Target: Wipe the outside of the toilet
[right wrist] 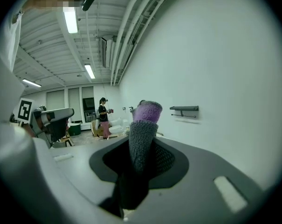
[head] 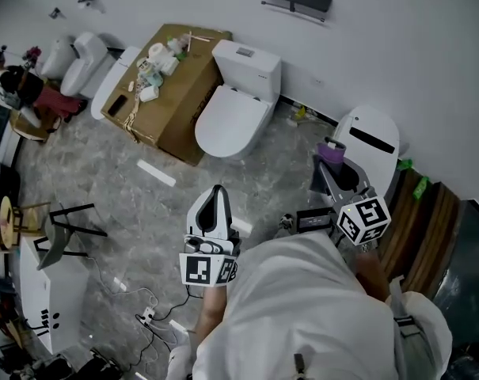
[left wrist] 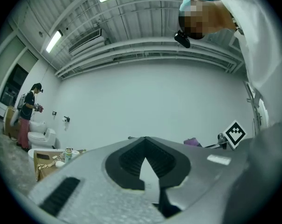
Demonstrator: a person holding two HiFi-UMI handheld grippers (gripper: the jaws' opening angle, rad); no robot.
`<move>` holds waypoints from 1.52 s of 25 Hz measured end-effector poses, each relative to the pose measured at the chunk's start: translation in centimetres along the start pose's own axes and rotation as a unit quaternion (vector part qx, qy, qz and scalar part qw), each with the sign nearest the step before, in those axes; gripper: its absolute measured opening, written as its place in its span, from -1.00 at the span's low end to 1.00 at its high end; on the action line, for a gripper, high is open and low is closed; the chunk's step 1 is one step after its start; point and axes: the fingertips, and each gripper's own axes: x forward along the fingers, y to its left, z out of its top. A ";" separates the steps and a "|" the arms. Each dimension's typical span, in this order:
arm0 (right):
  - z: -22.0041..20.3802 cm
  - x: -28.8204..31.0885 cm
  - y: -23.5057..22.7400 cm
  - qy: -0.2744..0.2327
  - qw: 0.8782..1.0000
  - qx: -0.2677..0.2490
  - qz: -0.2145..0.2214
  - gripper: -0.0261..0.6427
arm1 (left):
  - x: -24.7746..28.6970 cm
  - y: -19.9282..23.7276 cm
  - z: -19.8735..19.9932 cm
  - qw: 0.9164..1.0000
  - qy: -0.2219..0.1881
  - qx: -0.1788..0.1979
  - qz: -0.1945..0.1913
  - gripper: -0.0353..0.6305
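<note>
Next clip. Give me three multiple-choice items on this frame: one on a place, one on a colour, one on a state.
1. In the head view, what stands right beside the toilet, at its left?
A. a cardboard box
B. a bucket
C. a washing machine

2. What colour is the cloth?
A. yellow
B. purple and grey
C. red and white

3. How is the left gripper?
A. shut on the cloth
B. wide open
C. shut, with nothing in it

Answers:
1 A: the brown box, with small items on top, sits next to the toilet in the head view.
2 B: the right gripper view shows a purple end above a grey part, clamped in the right gripper.
3 C: the left gripper view shows its jaw tips meeting with nothing between them.
</note>
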 end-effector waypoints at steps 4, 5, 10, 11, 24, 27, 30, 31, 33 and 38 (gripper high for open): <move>0.4 1.7 -2.1 -0.001 1.000 0.000 -0.002 -0.60 | 3.1 0.2 -0.4 1.000 0.014 0.009 -0.010 -0.88; 0.2 1.9 -2.7 0.002 1.000 0.004 -0.006 -0.60 | 3.9 0.3 -0.5 1.000 0.017 0.009 -0.013 -0.88; -1.5 3.5 -5.2 0.026 0.999 0.023 -0.033 -0.60 | 7.8 0.8 -2.1 0.999 0.027 0.001 -0.032 -0.88; -1.8 4.0 -5.5 0.031 0.998 0.025 -0.039 -0.60 | 8.6 1.1 -2.6 0.999 0.030 -0.002 -0.039 -0.88; 2.7 16.8 -8.7 0.061 0.989 0.003 -0.137 -0.60 | 25.2 10.9 -3.3 0.986 0.017 -0.025 -0.162 -0.88; 4.8 21.0 -8.0 0.065 0.988 -0.036 -0.138 -0.60 | 27.6 14.3 -2.3 0.984 0.009 -0.027 -0.176 -0.88; 6.0 25.0 -7.3 0.080 0.984 -0.084 -0.137 -0.60 | 29.3 17.8 -1.6 0.984 0.001 -0.022 -0.177 -0.88; 6.2 26.3 -7.0 0.088 0.982 -0.099 -0.133 -0.60 | 29.7 19.1 -1.4 0.985 0.000 -0.021 -0.170 -0.88; 6.7 28.7 -6.3 0.106 0.979 -0.129 -0.116 -0.60 | 30.3 21.6 -0.9 0.989 -0.003 -0.026 -0.146 -0.88; 7.6 35.1 -4.5 0.148 0.964 -0.218 -0.040 -0.59 | 30.5 27.0 -0.3 0.995 -0.013 -0.032 -0.089 -0.88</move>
